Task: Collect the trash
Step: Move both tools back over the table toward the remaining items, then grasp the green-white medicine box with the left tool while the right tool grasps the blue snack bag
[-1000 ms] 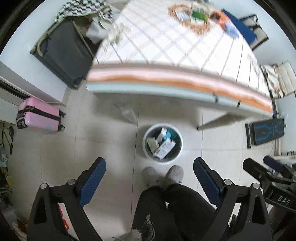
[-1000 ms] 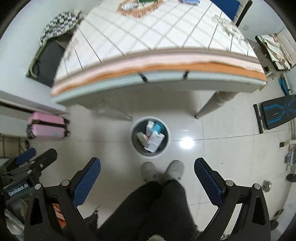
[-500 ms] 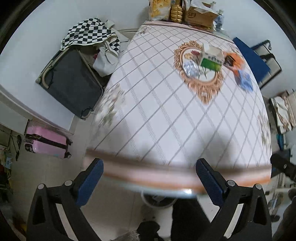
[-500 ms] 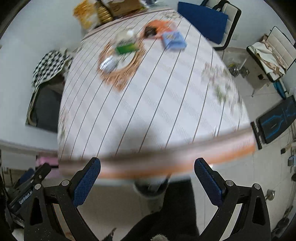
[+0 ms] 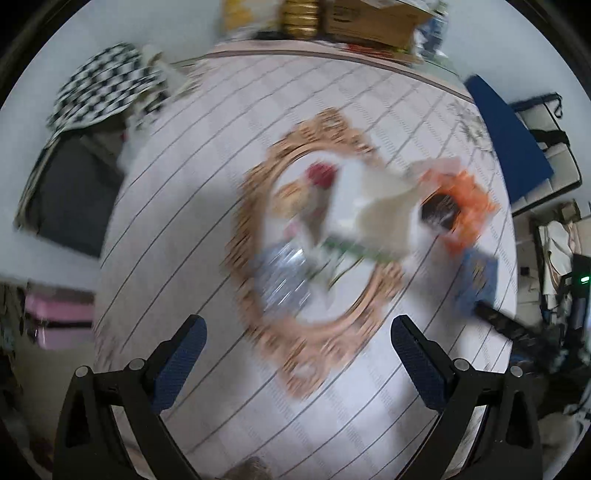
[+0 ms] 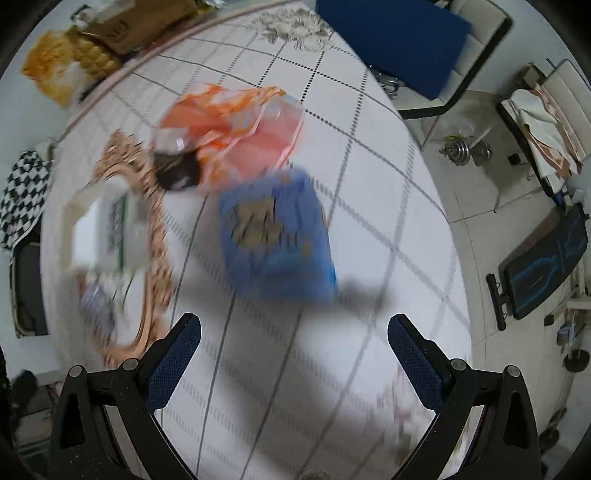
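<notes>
Both grippers empty, fingers spread wide: left gripper [image 5: 297,345] over silver wrapper [image 5: 282,275] and white box [image 5: 369,214]; right gripper [image 6: 293,341] near blue packet [image 6: 275,236], orange bag [image 6: 236,125] beyond. All on counter [image 6: 369,184]. Slow down, straddle one item squarely, then close.

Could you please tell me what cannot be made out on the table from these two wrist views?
- Left wrist view: motion blur smears the white box and the silvery packet; any print is unreadable.
- Right wrist view: blur hides the label on the blue packet and what the orange bag holds.
- Both views: the frame's top edge cuts off the cardboard box at the table's far end.
</notes>
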The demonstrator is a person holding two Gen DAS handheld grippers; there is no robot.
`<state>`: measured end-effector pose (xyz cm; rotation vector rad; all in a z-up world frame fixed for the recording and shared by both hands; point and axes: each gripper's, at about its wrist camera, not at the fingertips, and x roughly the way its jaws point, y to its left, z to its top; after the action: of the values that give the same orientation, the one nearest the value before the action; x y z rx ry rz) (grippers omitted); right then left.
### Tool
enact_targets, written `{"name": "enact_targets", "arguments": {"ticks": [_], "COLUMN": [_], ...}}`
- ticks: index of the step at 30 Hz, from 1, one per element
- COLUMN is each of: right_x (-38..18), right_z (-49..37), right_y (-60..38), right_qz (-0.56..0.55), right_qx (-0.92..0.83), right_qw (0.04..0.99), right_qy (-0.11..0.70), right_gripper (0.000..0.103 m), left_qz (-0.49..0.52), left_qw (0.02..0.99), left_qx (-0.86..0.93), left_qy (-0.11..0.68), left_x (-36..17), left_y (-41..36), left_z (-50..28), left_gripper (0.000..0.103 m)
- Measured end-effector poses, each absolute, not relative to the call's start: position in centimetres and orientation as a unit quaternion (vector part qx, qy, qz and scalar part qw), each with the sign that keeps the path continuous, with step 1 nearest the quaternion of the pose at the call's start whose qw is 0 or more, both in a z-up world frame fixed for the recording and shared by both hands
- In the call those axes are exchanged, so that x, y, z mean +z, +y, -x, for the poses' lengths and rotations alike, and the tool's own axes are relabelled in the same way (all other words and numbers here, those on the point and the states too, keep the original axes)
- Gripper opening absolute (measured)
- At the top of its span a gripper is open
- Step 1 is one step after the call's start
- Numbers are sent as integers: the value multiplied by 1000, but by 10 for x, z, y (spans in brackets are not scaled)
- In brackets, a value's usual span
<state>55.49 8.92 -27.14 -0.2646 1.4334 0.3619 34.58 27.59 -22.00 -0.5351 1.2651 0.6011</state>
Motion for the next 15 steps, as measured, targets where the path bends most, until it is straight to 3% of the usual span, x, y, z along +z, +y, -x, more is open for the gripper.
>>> {"name": "enact_targets", "arguments": {"ticks": [6, 15], "right_x": [-296, -321], "right_z": [-590, -614], "right_y": [113, 127], "right_qz": [130, 139], "right_qx": [170, 166], "right_qw": [712, 699], "right_qy": [669, 682], "right_gripper": [102, 102], "left_qz": [214, 210], "left_qw": [714, 679], "left_qx": [222, 186], "left_qy": [628, 678], "left_x": [-254, -300], "left_y": [292, 296], "left_z": [-424, -470], "left_gripper": [102, 101]}}
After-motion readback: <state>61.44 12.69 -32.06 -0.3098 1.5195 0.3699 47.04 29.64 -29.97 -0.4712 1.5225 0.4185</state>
